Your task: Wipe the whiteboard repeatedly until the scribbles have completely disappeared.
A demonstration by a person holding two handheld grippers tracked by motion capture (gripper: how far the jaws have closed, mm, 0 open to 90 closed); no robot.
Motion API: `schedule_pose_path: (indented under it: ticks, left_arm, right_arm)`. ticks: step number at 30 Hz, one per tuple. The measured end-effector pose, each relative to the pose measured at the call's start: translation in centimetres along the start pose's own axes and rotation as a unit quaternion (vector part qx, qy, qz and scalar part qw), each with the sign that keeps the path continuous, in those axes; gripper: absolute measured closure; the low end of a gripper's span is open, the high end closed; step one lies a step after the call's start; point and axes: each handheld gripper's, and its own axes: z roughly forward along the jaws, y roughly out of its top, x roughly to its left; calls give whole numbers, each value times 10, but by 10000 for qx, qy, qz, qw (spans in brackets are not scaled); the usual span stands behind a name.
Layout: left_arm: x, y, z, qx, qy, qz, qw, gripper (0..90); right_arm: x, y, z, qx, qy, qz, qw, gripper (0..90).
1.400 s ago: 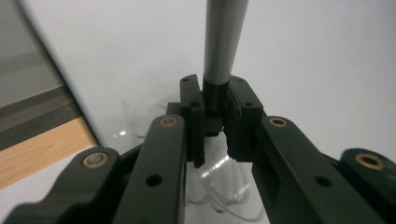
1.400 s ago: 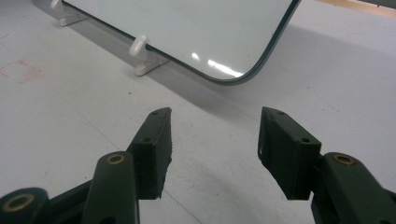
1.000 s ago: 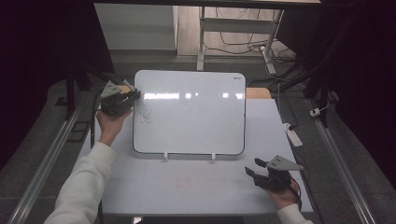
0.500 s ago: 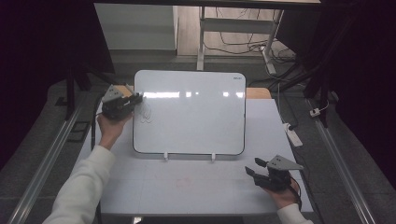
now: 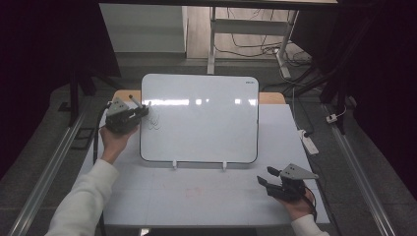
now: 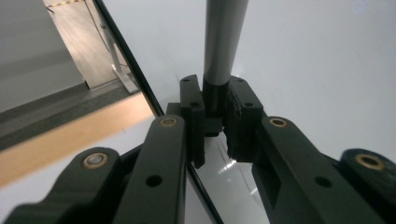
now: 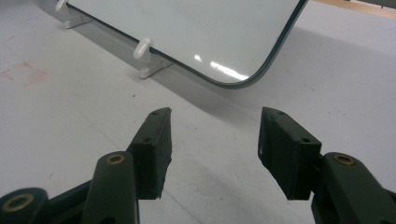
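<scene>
Two grippers: my left fingers (image 6: 219, 116) clamp the marker (image 6: 223, 42) to write on the whiteboard (image 5: 206, 123), while my right fingers (image 7: 212, 149) rest apart, empty, over the desk (image 7: 70, 121).

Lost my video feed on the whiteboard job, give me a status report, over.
Left gripper shut on marker, tip at whiteboard left edge beside small scribble. Right gripper open, holding nothing, low over table. Nothing in the way.
</scene>
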Motion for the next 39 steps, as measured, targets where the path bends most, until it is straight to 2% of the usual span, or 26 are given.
schedule_pose_path:
  ticks: [3, 5, 7, 10, 12, 14, 17, 20, 23, 28, 29, 31, 34, 36, 39]
  left_arm:
    - [7, 18, 9, 15, 104, 6, 9999, 777]
    - [8, 20, 10, -3, 121, -16, 9999, 777]
    - [6, 15, 8, 7, 57, -44, 10000, 778]
    - [-3, 1, 3, 95, -18, 101, 9999, 777]
    - [-3, -5, -2, 106, -14, 154, 9998, 778]
    - [4, -3, -4, 63, 109, 105, 9999, 778]
    - [15, 11, 1, -1, 175, -31, 9998, 777]
    - [14, 20, 7, -5, 171, 15, 9999, 777]
    - [7, 13, 6, 94, 86, 122, 9998, 778]
    - [-1, -10, -5, 120, -39, 97, 9999, 778]
    - [-1, -9, -5, 121, -55, 94, 9999, 778]
    - [2, -2, -4, 89, 42, 113, 9999, 778]
    - [9, 10, 2, 67, 97, 41, 9999, 777]
    - [9, 9, 5, 58, 103, -14, 9999, 777]
    - [6, 0, 1, 21, -42, -72, 10000, 778]
  right_arm:
    - [0, 0, -1, 0, -9, -14, 10000, 444]
    - [0, 0, -1, -9, -11, -2, 10000, 444]
    - [0, -1, -2, -20, -7, 13, 10000, 444]
    - [0, -3, -2, 1, 20, 0, 10000, 443]
    - [1, -3, -2, 8, 30, -8, 10000, 444]
    - [0, -3, -1, 11, 31, -6, 10000, 444]
    - [0, -2, 0, 19, 6, -7, 10000, 444]
    - [0, -2, -2, 19, -19, -7, 10000, 443]
    - [-1, -3, -3, 7, -35, 30, 10000, 443]
    - [-1, -3, -3, 14, -25, 17, 10000, 443]
    - [-1, -3, -3, 11, -24, 14, 10000, 443]
    - [0, -2, -2, 15, -23, 10, 10000, 443]
    - [0, -2, -2, 27, -29, 0, 10000, 443]
    - [0, -2, -2, 25, -32, 11, 10000, 443]
    - [-1, -3, -3, 11, -26, 21, 10000, 443]
